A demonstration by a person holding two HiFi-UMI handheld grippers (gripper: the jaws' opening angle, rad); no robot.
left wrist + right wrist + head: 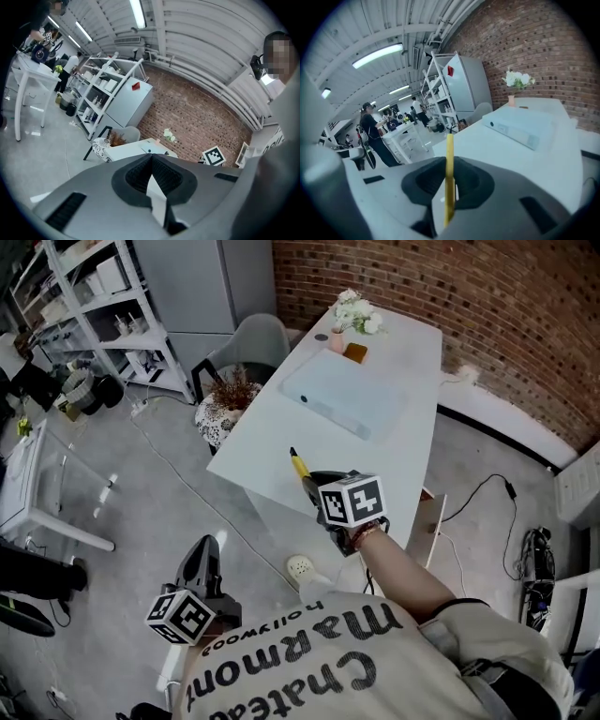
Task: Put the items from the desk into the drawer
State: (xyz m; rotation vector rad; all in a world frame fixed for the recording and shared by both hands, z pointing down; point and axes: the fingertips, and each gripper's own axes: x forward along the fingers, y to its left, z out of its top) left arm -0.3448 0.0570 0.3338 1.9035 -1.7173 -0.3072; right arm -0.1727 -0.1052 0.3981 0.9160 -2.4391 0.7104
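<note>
The yellow pencil (449, 173) is clamped between the jaws of the right gripper (449, 161). The jaws are closed to a narrow gap, with both pads pressing on the shaft. The pencil stands roughly upright across the jaw line, and its dark tip projects past the jaw tips. In the head view the pencil (298, 463) points away from the right gripper (317, 486), over the near end of the white desk (272, 442).

Beyond the right gripper, a pale binder (342, 395) lies flat on the desk top. Further beyond it, at the far end of the desk, stands a small vase of white flowers (356, 310), with a small brown item (354, 352) just beside it.

The left gripper (151, 161) is closed: its jaw tips meet and nothing is between them. In the head view the left gripper (204, 554) is held low, above the grey floor and well apart from the desk. A grey chair (253, 338) stands ahead of it at the desk's left side, in front of a brick wall (487, 306).
</note>
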